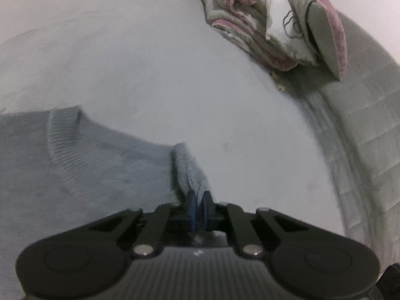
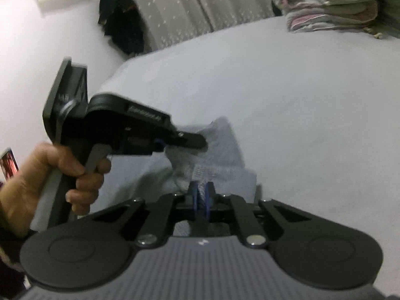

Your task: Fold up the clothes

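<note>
White bed surface (image 1: pixel 175 62) fills both views, with a stack of folded pink-and-grey bedding (image 1: pixel 272 22) at its far edge. Grey knit sweater (image 1: pixel 82 165) lies spread on the bed, ribbed neckline visible, one corner pulled up. Left gripper (image 1: pixel 199 207) is clamped on a sweater edge; right gripper (image 2: pixel 201 197) is pinched on sweater fabric beside it; a hand (image 2: pixel 45 182) squeezes the left gripper's trigger.
</note>
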The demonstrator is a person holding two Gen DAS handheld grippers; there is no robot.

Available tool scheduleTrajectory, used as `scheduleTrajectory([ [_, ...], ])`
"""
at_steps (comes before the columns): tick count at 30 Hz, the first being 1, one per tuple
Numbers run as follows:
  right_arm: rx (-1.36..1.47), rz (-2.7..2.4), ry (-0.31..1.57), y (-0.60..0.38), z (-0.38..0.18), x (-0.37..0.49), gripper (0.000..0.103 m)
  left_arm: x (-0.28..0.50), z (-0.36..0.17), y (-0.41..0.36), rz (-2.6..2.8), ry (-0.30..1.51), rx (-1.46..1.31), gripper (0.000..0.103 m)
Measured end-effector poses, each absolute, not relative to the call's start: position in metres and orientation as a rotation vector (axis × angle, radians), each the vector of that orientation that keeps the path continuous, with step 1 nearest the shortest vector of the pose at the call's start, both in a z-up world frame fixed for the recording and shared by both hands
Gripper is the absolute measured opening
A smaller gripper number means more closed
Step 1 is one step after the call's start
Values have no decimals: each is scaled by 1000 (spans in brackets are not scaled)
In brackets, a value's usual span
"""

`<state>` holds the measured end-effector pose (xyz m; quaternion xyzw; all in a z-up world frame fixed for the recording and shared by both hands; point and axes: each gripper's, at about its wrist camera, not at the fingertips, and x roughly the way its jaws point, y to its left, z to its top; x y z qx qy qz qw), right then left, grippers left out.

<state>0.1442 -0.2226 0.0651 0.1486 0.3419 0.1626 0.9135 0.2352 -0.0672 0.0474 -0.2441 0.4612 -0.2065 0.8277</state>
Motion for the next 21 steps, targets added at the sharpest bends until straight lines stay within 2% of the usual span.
scheduleTrajectory([
  [10,473,99,653,-323,76,151,6,260,52,-140,-489,934,-457,7],
  [13,463,-19,668,-342,72,150,6,266,50,-145,-476,906,-419,13],
  [15,473,-92,679,-356,67,150,6,270,51,-139,-471,882,-406,32],
  [18,510,-187,693,-377,56,149,6,275,52,-130,-437,843,-341,45],
  [21,553,-219,694,-388,53,143,18,281,50,-123,-411,818,-245,58],
])
